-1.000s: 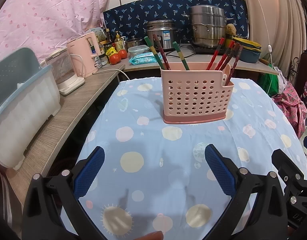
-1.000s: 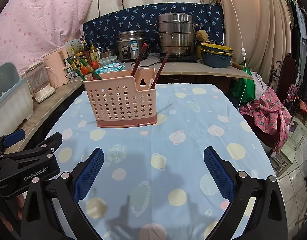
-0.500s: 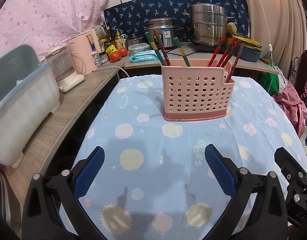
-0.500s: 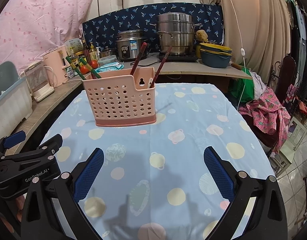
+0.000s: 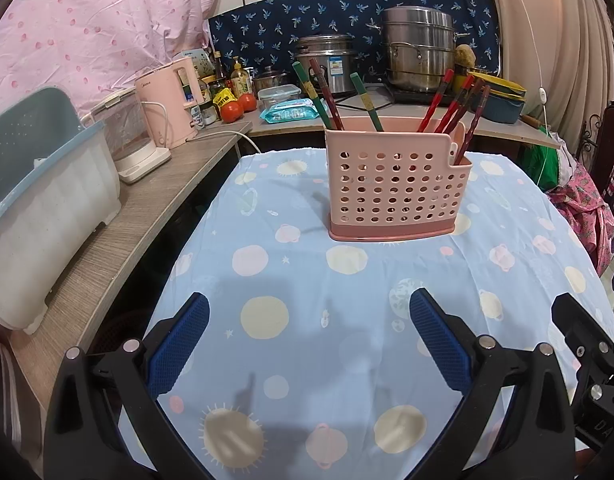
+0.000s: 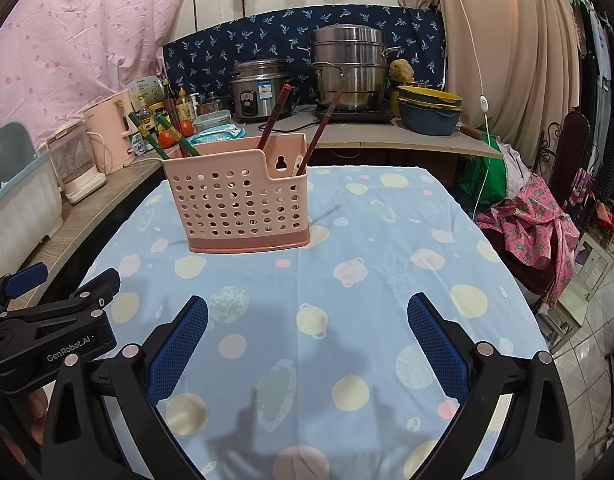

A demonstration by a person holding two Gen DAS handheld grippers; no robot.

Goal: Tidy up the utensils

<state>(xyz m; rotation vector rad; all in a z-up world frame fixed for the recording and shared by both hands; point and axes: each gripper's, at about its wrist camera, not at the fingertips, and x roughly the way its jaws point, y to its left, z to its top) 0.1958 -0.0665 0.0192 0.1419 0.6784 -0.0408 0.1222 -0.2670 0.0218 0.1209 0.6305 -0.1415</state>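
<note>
Both claws parked low at the near edge of the bench, both spread wide, nothing pinched. Left claw (image 5: 309, 340) with blue pads well apart over the spotted blue cloth (image 5: 307, 280); right claw (image 6: 307, 340) same deal, gaping and empty, just right of its neighbour (black frame of the left one poking into the right wrist view at the near left). No loose utensils on the cloth anywhere in between, as far as either view shows. Further out, middle of the bench: pink perforated caddy (image 5: 395, 184), standing upright, well apart from both claws. From the left claw, dead ahead and a touch right; from the right claw, ahead and off to the left (image 6: 239, 200). So roughly equal reach, maybe slightly more square-on for the left. Inside the caddy: green chopsticks (image 5: 307, 92) leaning left in the left part, red chopsticks (image 5: 447, 100) fanned to the right, one or two dropped into the lower-walled right compartment. Long axes all steep, tips up and tilted, so probably a grab from above, pinching across a stick near its top end rather than low down by the caddy wall. Looks mostly sorted already, honestly. Beyond that, far counter clutter: steel steamer pot (image 5: 419, 52), rice cooker (image 6: 263, 88), pink kettle (image 5: 171, 104).
</note>
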